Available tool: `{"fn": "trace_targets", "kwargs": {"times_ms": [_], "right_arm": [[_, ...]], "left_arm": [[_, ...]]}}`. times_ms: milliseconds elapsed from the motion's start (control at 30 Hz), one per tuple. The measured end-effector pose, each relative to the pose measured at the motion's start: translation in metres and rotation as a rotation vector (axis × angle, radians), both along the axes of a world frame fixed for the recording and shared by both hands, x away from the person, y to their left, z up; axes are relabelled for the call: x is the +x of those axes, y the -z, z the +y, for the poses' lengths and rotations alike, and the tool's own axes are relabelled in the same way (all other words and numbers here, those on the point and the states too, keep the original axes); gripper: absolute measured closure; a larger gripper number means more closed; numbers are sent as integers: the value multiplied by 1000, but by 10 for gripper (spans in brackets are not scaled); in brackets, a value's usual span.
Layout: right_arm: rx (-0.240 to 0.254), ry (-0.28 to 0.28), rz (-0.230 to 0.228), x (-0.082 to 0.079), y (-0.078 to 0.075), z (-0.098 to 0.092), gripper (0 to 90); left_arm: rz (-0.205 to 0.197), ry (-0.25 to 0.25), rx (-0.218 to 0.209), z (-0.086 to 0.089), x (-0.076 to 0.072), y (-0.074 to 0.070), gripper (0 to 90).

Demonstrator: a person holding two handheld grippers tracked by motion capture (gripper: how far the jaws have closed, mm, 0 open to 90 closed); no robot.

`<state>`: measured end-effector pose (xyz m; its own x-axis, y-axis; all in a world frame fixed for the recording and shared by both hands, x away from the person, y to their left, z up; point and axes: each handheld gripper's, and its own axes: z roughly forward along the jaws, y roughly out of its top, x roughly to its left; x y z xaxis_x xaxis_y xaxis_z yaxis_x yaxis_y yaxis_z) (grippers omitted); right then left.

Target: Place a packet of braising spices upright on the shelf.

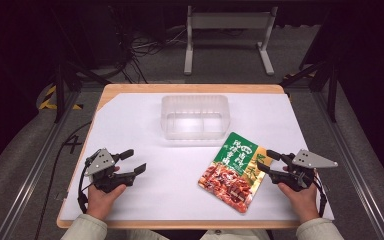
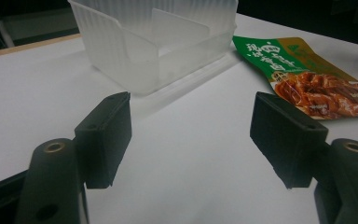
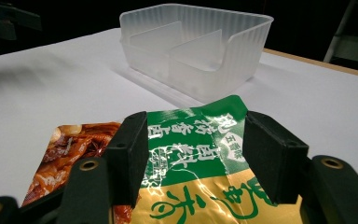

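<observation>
A food packet (image 1: 232, 170), green at the top with a picture of brown meat, lies flat on the white sheet right of centre. My right gripper (image 1: 264, 160) is at its right edge, open. In the right gripper view (image 3: 193, 135) the packet's (image 3: 196, 186) green end lies between the two wide-apart jaws, and I see no pad pressing on it. My left gripper (image 1: 136, 160) rests at the front left, open with nothing between its jaws (image 2: 191, 130). A clear plastic container (image 1: 195, 100) with inner dividers stands behind the packet (image 2: 307, 70).
A white sheet (image 1: 130, 125) covers the wooden table (image 1: 190, 88). The container (image 2: 135, 60) (image 3: 233, 60) holds nothing that I can see. A grey metal stand (image 1: 227, 22) and cables (image 1: 140, 47) are on the floor beyond the table's far edge.
</observation>
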<state>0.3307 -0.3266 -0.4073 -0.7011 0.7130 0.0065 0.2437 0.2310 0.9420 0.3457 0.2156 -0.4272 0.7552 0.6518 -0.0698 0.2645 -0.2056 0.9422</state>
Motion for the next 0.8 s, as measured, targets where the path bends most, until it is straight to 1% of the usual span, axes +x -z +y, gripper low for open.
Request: {"fn": "trace_targets", "kwargs": {"times_ms": [67,167,233,300,333,400,533,567,633,667,700,800], "right_arm": [[1,-1,1,1,-1,-1,408],[0,-3,9,4,-2,-1,406],[-29,-2,29,8,-3,2,398],[-55,-5,33,11,-3,5,398],[-60,-4,32,12,-3,6,398],[-54,-5,31,13,-5,6,399],[-44,1,23,18,-10,6,399],[-40,4,26,19,-11,5,397],[-48,18,45,25,-12,4,385],[-51,19,51,27,-12,4,376],[-47,12,57,30,-13,4,366],[-41,14,53,36,-14,4,351]], "left_arm": [[8,0,1,-1,0,0,298],[6,1,8,-1,0,1,297],[8,-1,10,0,0,1,297],[11,-3,5,0,0,1,297],[11,-3,4,0,0,1,296],[11,-4,3,0,0,1,294],[8,-3,16,0,1,2,294],[9,-3,16,0,1,2,294],[12,-3,13,-1,1,2,294],[18,-1,8,-1,1,2,294],[13,0,15,-1,1,2,294],[16,-2,12,-1,2,3,294]]}}
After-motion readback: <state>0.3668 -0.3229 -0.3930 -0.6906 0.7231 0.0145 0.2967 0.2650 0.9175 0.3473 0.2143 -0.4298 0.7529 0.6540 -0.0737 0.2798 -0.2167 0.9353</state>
